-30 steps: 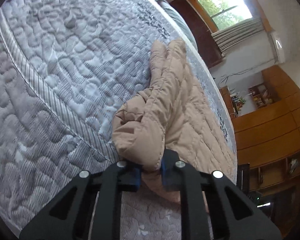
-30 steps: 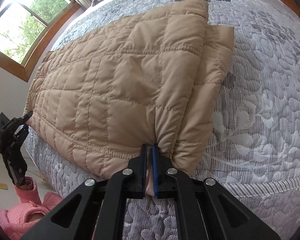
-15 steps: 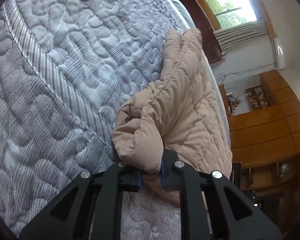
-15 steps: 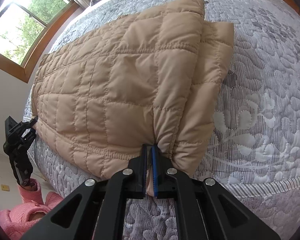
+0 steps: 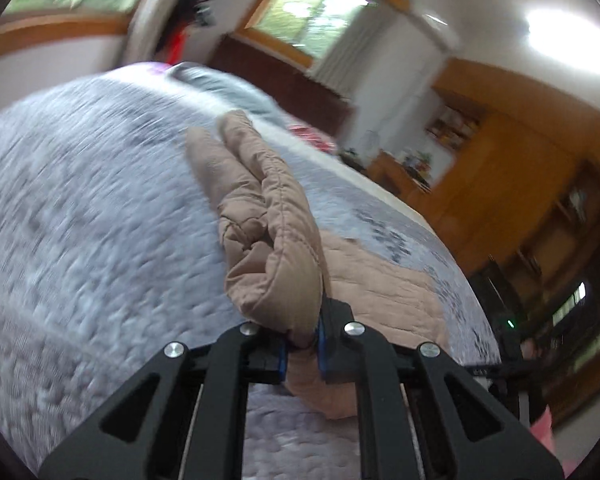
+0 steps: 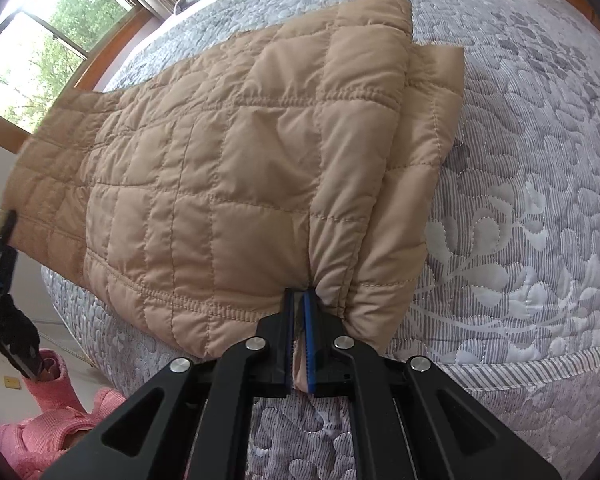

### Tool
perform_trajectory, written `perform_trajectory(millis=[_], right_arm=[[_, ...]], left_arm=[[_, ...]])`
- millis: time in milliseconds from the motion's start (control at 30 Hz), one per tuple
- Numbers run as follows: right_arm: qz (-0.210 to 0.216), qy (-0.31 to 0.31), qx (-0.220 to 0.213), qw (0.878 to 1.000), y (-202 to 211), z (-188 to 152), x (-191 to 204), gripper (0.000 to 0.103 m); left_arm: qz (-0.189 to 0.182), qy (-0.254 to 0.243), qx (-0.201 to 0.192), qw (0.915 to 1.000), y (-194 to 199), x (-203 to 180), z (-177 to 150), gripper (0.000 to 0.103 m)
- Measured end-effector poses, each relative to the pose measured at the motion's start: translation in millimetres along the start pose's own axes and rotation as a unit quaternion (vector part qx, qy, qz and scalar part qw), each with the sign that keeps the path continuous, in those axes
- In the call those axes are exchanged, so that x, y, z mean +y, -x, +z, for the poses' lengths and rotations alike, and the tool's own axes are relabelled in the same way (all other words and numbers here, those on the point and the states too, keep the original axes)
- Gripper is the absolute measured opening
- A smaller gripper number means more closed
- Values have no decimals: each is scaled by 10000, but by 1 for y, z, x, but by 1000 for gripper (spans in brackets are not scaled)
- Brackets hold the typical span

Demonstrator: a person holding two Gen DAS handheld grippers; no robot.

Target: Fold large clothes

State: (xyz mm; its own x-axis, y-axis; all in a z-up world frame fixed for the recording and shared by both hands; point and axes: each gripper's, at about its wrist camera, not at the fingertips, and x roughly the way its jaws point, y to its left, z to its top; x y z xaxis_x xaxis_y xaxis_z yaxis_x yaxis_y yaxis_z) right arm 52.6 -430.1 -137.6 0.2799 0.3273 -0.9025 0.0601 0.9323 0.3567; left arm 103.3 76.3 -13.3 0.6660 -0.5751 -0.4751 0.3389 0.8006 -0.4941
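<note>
Left tool (image 5: 302,354) risen with jacket (image 6: 236,184) corner pinched, right tool (image 6: 299,344) clamping hem at mattress (image 6: 532,240) edge

I can read no text, label, brand, number or sign in either wrist view. The tan quilted padded jacket (image 6: 236,168) shows only stitching, no tag or logo facing me. The grey-and-white quilted mattress cover (image 6: 532,208) carries leaf and vine patterns, not lettering. In the left wrist view the room beyond the bed is smeared by motion blur, so anything on the orange-brown wooden shelving (image 5: 500,184) is too blurred for me to make out.
</note>
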Motion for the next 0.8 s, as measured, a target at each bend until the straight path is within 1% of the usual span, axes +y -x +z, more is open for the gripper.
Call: perform_trajectory(millis=[67, 133, 267, 400, 567, 733, 800], right_arm=[[-16, 4, 5, 10000, 0, 1, 0, 3], [-26, 1, 5, 10000, 0, 0, 1, 3], [14, -32, -1, 10000, 0, 1, 0, 3], [60, -67, -3, 10000, 1, 0, -3, 3], [55, -74, 7, 10000, 1, 0, -4, 3], [59, -79, 28, 9999, 1, 0, -5, 3], [64, -88, 40, 9999, 1, 1, -5, 3]], left_arm=[[-226, -397, 57, 9989, -5, -24, 2, 9], [-405, -690, 141, 9967, -13, -44, 1, 9], [-759, -1100, 407, 9902, -30, -70, -4, 9], [-1021, -1414, 801, 9814, -61, -91, -16, 9], [-1117, -1515, 1293, 9736, -100, -99, -28, 9], [-1176, -1289, 2020, 9637, -142, -91, -47, 9], [-1195, -1192, 2237, 9599, -156, -86, -54, 9]])
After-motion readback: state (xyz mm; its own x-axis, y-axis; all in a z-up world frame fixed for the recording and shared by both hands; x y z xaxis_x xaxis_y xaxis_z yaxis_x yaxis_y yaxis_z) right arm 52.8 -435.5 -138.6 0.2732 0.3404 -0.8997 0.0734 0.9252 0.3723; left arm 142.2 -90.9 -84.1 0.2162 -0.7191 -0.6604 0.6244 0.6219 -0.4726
